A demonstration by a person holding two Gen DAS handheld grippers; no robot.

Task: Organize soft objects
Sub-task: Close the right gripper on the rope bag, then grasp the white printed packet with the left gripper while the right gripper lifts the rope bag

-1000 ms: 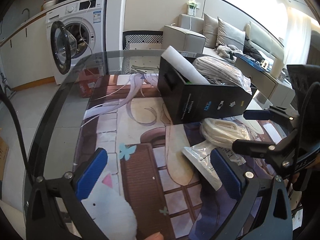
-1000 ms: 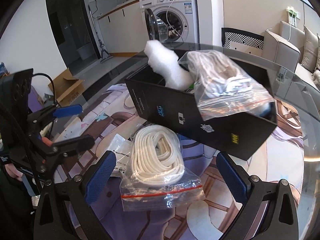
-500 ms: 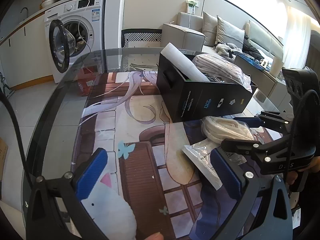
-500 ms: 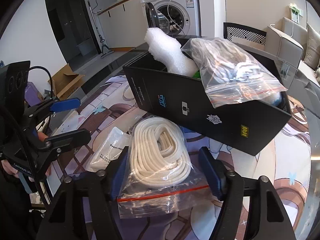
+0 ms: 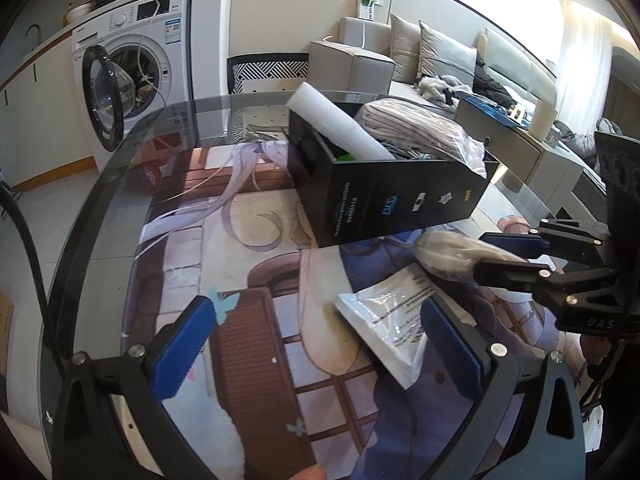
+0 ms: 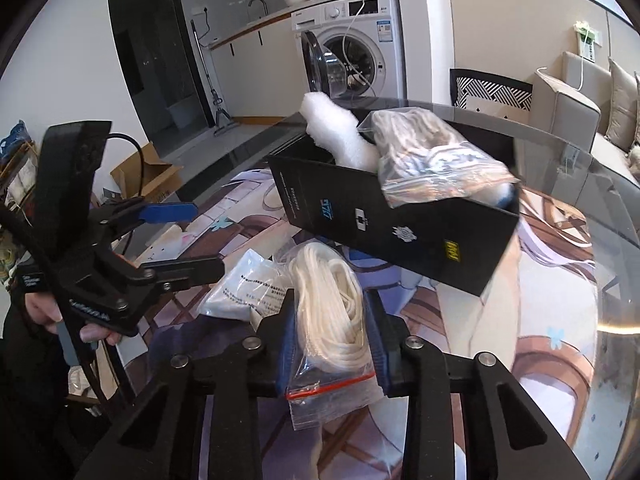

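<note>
My right gripper [image 6: 330, 320] is shut on a clear zip bag of white rope [image 6: 328, 312] and holds it just above the mat; from the left wrist view the bag [image 5: 452, 254] is a blur between the right fingers. A black box [image 6: 400, 220] behind it holds a white foam roll [image 6: 340, 136] and another bagged rope bundle [image 6: 432, 164]; the box also shows in the left wrist view [image 5: 392, 200]. A flat white packet [image 5: 396, 320] lies by my open, empty left gripper [image 5: 320, 340], next to its right finger.
A printed mat [image 5: 248, 280] covers the round glass table [image 5: 120, 184]. A white plush [image 5: 208, 428] lies under the left gripper. A washing machine [image 5: 132, 60] with its door open stands beyond, and a sofa [image 5: 460, 60] is behind the table.
My right gripper closed on the rope bag and lifted it slightly off the mat. The left gripper stayed open and barely moved.
</note>
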